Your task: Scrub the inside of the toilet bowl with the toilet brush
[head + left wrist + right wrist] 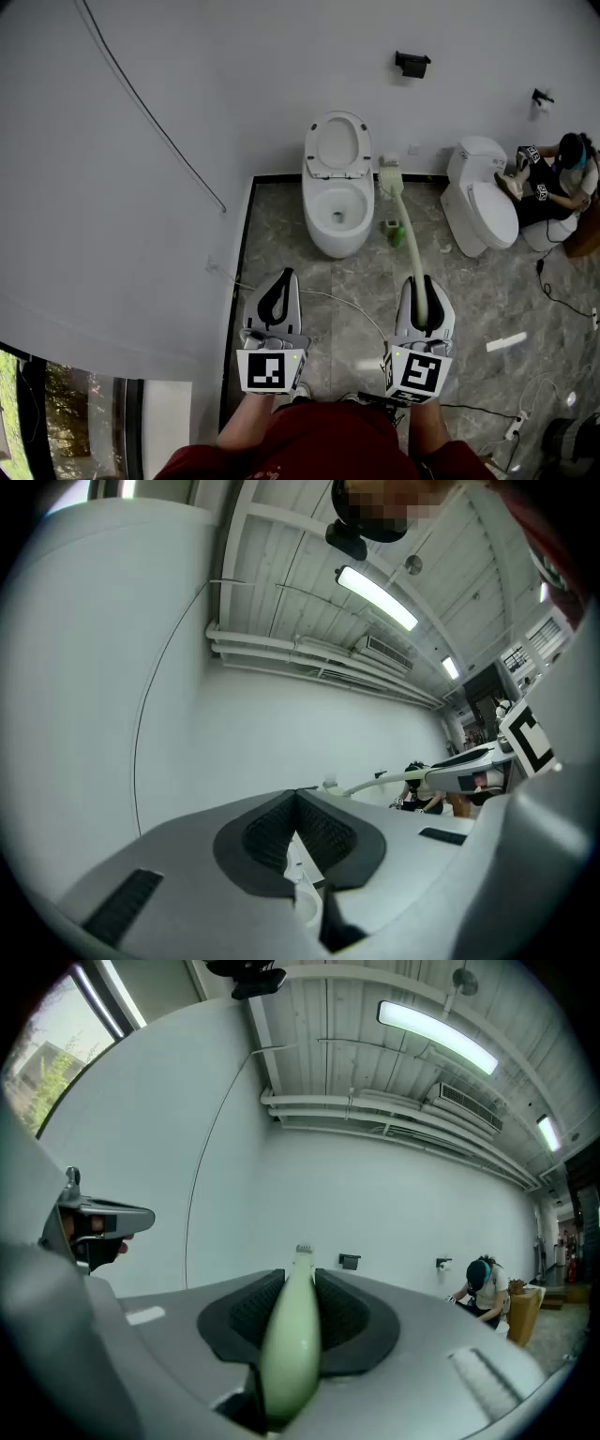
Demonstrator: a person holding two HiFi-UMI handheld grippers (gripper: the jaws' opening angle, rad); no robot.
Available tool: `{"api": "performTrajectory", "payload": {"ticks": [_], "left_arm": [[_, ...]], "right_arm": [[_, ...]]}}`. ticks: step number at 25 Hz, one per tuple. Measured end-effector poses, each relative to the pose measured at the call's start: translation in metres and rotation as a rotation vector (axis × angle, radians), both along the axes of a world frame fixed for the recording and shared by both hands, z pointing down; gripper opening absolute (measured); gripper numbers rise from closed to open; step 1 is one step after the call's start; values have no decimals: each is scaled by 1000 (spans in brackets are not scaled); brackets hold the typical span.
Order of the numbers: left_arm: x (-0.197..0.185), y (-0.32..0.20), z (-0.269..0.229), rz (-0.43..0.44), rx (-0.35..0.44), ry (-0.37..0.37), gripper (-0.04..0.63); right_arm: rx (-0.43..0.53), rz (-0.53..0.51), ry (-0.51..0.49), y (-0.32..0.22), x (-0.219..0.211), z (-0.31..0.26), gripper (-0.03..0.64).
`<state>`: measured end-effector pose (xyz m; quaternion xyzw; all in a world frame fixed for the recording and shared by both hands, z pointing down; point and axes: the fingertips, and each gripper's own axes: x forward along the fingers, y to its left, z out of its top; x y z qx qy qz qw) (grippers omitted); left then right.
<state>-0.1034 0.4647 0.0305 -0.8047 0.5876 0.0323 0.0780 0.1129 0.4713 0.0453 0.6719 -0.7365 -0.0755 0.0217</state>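
Note:
A white toilet (337,197) stands against the wall with its lid and seat raised and its bowl open. My right gripper (421,285) is shut on the pale green handle of the toilet brush (407,234). The brush points forward, and its head (390,174) hangs in the air just right of the bowl. In the right gripper view the handle (291,1344) runs up between the dark pads. My left gripper (279,283) is shut on nothing, in front of the bowl and short of it. In the left gripper view its pads (323,832) meet at the tips.
A small green brush holder (394,231) stands on the marble floor right of the toilet. A second toilet (483,202) is further right, with a person (555,180) crouched beside it. Cables and a power strip (514,427) lie at the right. A black fitting (412,64) is on the wall.

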Motion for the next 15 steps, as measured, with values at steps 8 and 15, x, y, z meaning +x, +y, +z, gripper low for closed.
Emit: {"api": "performTrajectory", "payload": {"ticks": [8, 15], "left_arm": [[12, 4, 2, 13, 3, 11, 6], [40, 11, 6, 26, -10, -7, 6]], "right_arm": [[-3, 0, -5, 6, 10, 5, 112], [-24, -6, -15, 15, 31, 17, 112]]}}
